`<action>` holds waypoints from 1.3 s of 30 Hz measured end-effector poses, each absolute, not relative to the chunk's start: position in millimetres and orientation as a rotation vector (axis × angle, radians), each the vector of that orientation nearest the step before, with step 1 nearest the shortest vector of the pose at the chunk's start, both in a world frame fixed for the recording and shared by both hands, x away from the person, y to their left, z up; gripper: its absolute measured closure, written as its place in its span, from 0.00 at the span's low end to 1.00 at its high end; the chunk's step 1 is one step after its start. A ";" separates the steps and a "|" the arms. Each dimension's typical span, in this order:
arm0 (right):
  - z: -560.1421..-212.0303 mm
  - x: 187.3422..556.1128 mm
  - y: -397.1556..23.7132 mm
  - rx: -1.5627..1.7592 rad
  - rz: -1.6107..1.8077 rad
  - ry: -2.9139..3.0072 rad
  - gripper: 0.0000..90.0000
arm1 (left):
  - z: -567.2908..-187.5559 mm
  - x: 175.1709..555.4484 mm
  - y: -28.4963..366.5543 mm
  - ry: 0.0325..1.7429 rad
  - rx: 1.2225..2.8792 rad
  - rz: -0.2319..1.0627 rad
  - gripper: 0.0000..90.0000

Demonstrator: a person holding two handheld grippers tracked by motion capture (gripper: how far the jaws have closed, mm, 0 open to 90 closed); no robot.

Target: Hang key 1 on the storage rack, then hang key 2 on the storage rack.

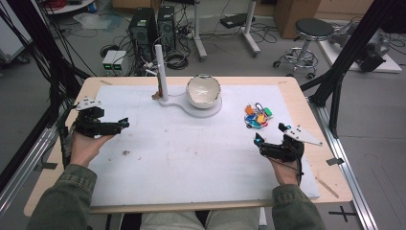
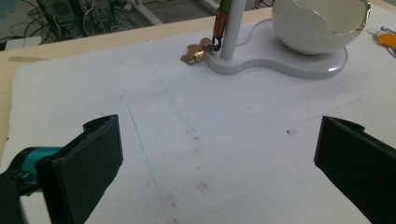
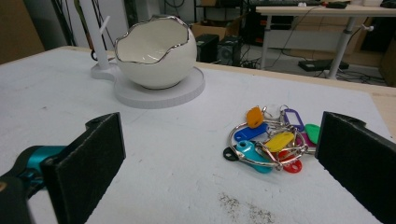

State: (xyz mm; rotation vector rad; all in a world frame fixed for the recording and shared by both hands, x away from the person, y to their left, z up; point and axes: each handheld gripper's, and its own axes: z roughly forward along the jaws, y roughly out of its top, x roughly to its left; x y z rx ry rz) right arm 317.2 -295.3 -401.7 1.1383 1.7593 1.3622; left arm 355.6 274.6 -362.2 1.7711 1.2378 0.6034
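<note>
The bunch of coloured key tags [image 3: 273,140] lay in a loose heap on the white surface [image 1: 191,158], on a big metal ring, towards the right side and just ahead of the right claw [image 1: 261,142]. That claw was pointed straight at the bunch with its jaws spread wide and nothing between them, which looked to me like lining up for a pick. The heap sat apart from the egg-shaped bowl [image 3: 154,56], which stood on the round end of a white stand [image 1: 203,109]; a thin post [image 1: 161,72] rose from the stand's other end, with a small brass-coloured charm [image 2: 196,51] lying at its foot. I took the bowl or post as the likely home for such things. Across the surface the left claw [image 1: 122,123] rested low, well away, jaws also wide apart and empty, seemingly waiting.
</note>
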 end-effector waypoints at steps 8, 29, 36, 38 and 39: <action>-401.7 316.8 -294.4 1.141 1.365 1.760 0.01 | -373.5 340.9 283.1 1.228 1.754 0.616 0.02; -402.3 316.5 -294.5 1.151 1.350 1.766 0.01 | -412.6 302.6 310.2 1.306 1.655 0.656 0.02; -399.9 317.9 -294.6 1.141 1.337 1.790 0.01 | -412.9 293.8 314.2 1.307 1.610 0.677 0.02; -398.7 318.7 -294.3 1.147 1.338 1.791 0.01 | -413.3 292.8 313.6 1.301 1.610 0.678 0.02; -398.5 319.9 -294.3 1.145 1.335 1.794 0.01 | -413.3 292.7 313.8 1.299 1.612 0.677 0.02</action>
